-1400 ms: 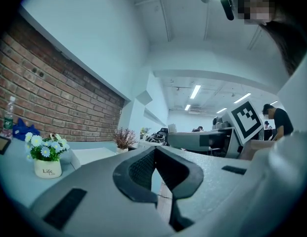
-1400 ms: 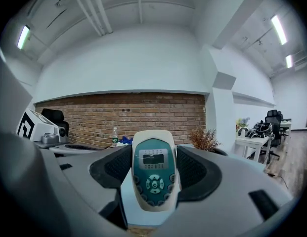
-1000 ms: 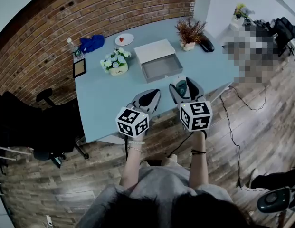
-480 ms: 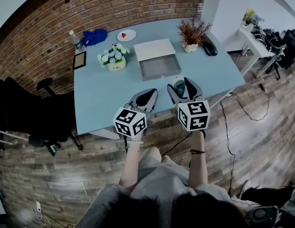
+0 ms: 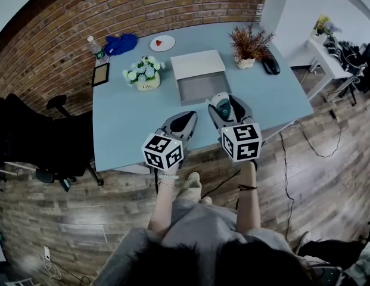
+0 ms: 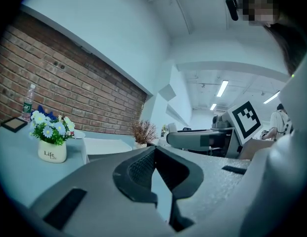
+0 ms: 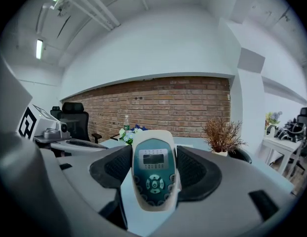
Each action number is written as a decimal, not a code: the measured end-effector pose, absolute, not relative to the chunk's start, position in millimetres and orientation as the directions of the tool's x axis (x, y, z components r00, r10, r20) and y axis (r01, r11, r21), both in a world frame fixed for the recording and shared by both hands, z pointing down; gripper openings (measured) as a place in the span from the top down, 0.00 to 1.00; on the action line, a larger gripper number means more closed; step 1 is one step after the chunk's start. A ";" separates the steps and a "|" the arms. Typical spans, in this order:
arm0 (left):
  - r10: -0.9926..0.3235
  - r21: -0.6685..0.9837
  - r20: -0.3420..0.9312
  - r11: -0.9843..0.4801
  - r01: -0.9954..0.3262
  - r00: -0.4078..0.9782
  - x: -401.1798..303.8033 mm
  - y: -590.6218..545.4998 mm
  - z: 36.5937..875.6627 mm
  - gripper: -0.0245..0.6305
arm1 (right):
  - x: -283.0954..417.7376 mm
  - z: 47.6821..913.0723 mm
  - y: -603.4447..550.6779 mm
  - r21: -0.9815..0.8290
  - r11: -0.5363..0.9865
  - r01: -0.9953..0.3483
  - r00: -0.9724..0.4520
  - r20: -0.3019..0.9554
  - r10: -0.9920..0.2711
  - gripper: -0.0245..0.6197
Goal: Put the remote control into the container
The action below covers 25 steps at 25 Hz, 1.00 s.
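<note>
**Head view:** Both grippers hang over the near edge of a light blue table (image 5: 125,124). The right gripper (image 5: 223,107) carries the remote control (image 5: 222,104) in the air, just at 6 o'clock of the open white container (image 5: 196,64) and outside it. The left gripper (image 5: 183,121) is at the container's 7 o'clock. A flower pot (image 5: 144,76) stands at its 9 o'clock and a dried plant (image 5: 249,43) at its 2 o'clock.

**Left gripper view:** The jaws meet at their tips with nothing between them. The flower pot shows at 9 o'clock.

**Right gripper view:** The jaws clamp the remote control by its long sides, with its screen and buttons facing the camera. A brick wall (image 7: 158,102) stands beyond it at 12 o'clock.
</note>
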<state>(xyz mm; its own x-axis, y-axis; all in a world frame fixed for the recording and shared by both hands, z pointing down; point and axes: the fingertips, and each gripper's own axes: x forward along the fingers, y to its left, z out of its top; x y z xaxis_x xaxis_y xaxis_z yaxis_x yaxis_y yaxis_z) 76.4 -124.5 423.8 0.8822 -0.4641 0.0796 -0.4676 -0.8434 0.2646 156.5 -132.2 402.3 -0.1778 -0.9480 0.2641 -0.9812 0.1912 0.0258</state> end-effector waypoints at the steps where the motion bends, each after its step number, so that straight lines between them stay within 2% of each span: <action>1: -0.462 0.266 0.086 -0.843 -0.467 0.883 77.2 -129.8 426.0 0.96 | 156.6 404.2 -138.0 0.027 0.196 -0.980 -0.181 0.269 -0.946 0.52; 25: -0.402 0.362 0.151 -0.828 -0.429 0.903 81.3 -238.1 471.4 0.96 | 170.0 460.3 -252.0 0.088 0.244 -0.966 -0.188 0.413 -0.891 0.52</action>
